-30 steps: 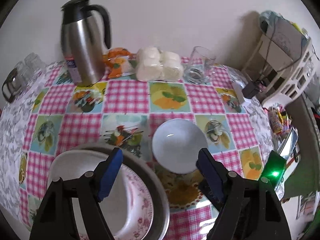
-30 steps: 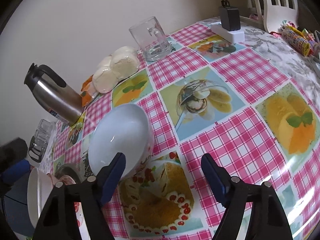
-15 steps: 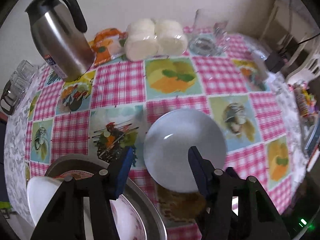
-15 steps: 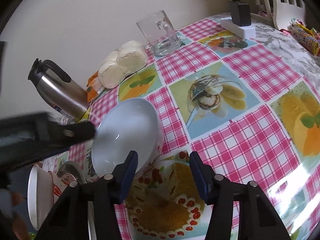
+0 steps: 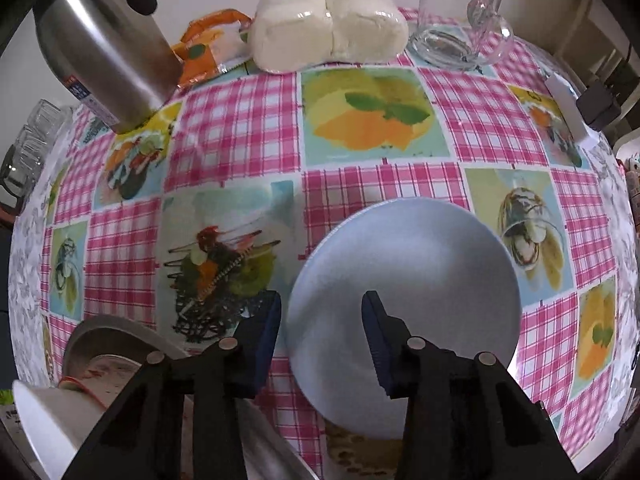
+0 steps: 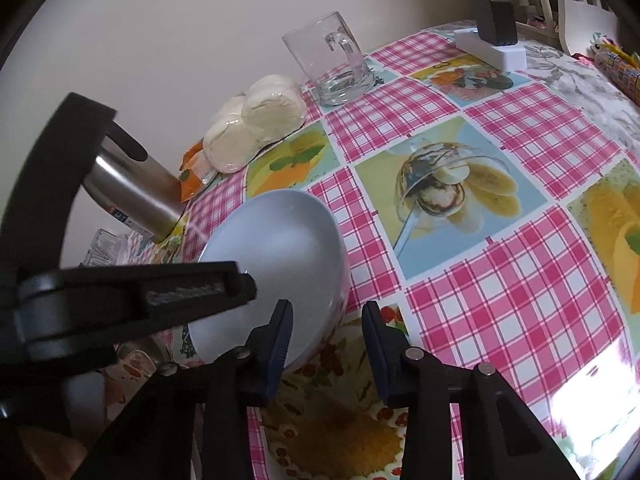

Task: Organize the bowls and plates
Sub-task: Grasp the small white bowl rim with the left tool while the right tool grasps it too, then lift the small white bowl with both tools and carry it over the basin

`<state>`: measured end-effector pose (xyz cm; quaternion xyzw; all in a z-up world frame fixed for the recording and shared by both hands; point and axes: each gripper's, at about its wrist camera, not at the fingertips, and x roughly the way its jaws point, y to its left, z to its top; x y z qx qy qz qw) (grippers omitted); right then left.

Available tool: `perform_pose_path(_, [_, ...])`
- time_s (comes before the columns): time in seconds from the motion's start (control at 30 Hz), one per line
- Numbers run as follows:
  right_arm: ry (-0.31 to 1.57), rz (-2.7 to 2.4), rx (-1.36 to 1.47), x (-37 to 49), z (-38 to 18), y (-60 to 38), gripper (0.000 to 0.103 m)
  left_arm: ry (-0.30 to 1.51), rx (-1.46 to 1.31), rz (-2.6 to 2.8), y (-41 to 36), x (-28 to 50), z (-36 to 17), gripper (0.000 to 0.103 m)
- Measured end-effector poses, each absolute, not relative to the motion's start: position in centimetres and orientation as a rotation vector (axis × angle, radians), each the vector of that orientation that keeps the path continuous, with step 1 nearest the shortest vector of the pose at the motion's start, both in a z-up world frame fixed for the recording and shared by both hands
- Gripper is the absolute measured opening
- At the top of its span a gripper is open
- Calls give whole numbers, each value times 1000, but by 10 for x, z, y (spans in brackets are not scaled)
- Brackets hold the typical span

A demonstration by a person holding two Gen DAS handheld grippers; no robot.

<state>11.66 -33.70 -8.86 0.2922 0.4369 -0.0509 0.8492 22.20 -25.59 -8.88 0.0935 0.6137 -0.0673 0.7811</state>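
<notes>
While both sets of jaws are closing, the white bowl is sitting upright on the surface between the two tools. The left gripper is pointing steeply down over the bowl's near-left rim: one blue pad is hanging outside the rim, the other over the smooth glazed hollow, and neither is pressing yet. The right gripper is straddling the bowl's near-right rim in the same way, its pads also not clamped.

In the right wrist view, the left tool's black body is crossing the frame, blurred.

At the lower left of the left wrist view, a round metal tray is carrying a floral plate and a second white bowl, tilted.

The surface is wearing a glossy plastic cloth, pink-and-white gingham squares alternating with printed food pictures; glare is showing on it at the near right. Along the far edge, against a plain cream wall, a brushed-steel flask with a black handle, an orange packet, wrapped white buns and a clear glass mug are standing. A white power strip with a black adapter is lying at the far right, beside a white slatted chair back.
</notes>
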Motion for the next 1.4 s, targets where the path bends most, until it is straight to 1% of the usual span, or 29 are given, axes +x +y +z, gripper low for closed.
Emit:
perform_pose_path(0.13, [916, -98, 621, 117, -91, -337, 29, 1322, 197, -158, -257, 221, -93, 32])
perform_pose_path(0.17, [912, -98, 624, 117, -90, -337, 29, 1319, 196, -161, -257, 220, -92, 28])
perform_pose_path(0.33, [916, -110, 623, 113, -89, -342, 28, 1308, 183, -187, -257, 216, -90, 22])
perform_pose_path(0.53, [923, -105, 626, 106, -85, -348, 28, 1306, 141, -220, -257, 207, -82, 21])
perform_pose_path(0.67, [905, -96, 608, 100, -72, -350, 28, 1289, 104, -243, -254, 203, -71, 21])
perform_pose_path(0.93, [841, -78, 559, 87, -27, -341, 28, 1169, 25, -296, -233, 184, -18, 21])
perform_pose_path(1.17, [775, -24, 503, 75, 19, -309, 28, 1036, -52, -299, -192, 159, 32, 21])
perform_pose_path(1.4, [752, 45, 434, 65, 48, -265, 28, 951, -96, -268, -142, 135, 55, 21])
